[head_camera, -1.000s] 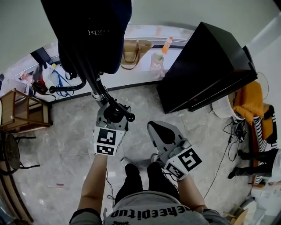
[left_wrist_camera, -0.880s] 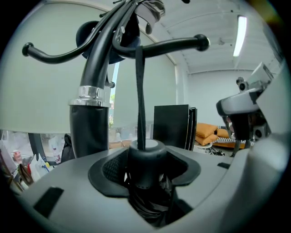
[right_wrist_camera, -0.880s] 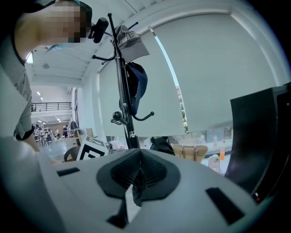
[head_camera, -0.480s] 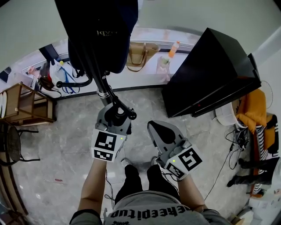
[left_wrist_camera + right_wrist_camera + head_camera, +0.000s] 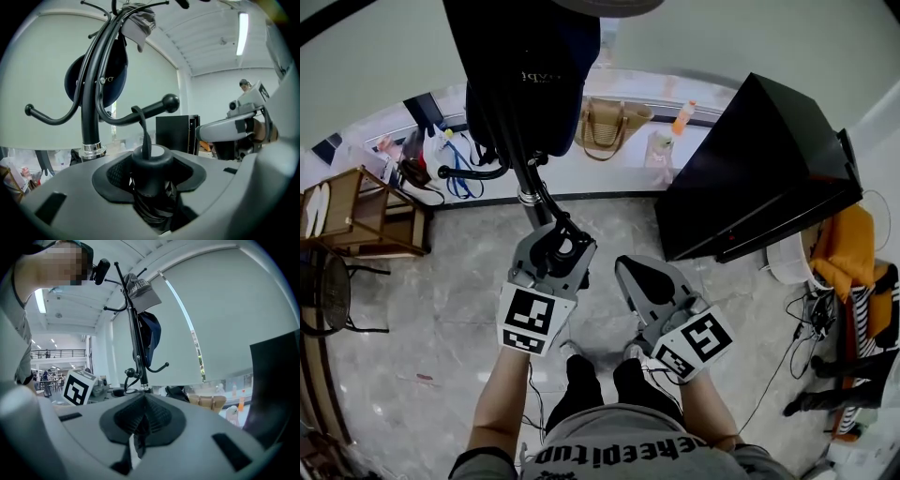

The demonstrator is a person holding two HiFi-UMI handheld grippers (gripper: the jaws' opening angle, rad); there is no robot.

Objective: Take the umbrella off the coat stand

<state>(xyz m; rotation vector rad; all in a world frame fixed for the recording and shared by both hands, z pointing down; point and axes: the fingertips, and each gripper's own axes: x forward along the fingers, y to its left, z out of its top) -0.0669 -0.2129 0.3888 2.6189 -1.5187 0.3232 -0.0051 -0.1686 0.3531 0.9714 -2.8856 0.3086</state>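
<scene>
**Umbrella** [image 5: 151, 174]: black, folded, upright. Its rounded handle cap sat between the jaws of the left gripper, just in front of the pole of the coat stand [image 5: 89, 117].

**Strap** [image 5: 143, 129]: a black loop. It ran from the handle cap up and over the stand's lower ball-tipped hook [image 5: 161, 105], so the umbrella was not yet off the stand.

**Left gripper** [image 5: 554, 255]: jaws set wide, with the pads pressed on the handle cap from both sides. They had just been closing in on it. The gripper was held near level, nose toward the stand's pole.

**Right gripper** [image 5: 644, 281]: jaws brought together with nothing between them. It was held on the person's side of the stand, apart from it and touching nothing.

**Coat stand**: a black pole with a chrome collar [image 5: 91, 149] and curved hooks ending in ball tips.
- A dark blue cap [image 5: 101, 79] hung against the upper pole.
- A grey cap [image 5: 140, 289] sat on a hook at the top.

**Around the stand, as seen in the head view:**
- Tan handbag [image 5: 614, 124]: on the ledge beyond the stand, against the wall.
- Orange bottle [image 5: 683, 117]: on the same ledge, further to the stand's right.
- Black cabinet [image 5: 759, 169]: to the right of the stand, well apart from it.
- Wooden rack [image 5: 366, 211]: to the left of the stand.
- Grey marble floor [image 5: 441, 309]: under the stand.
</scene>
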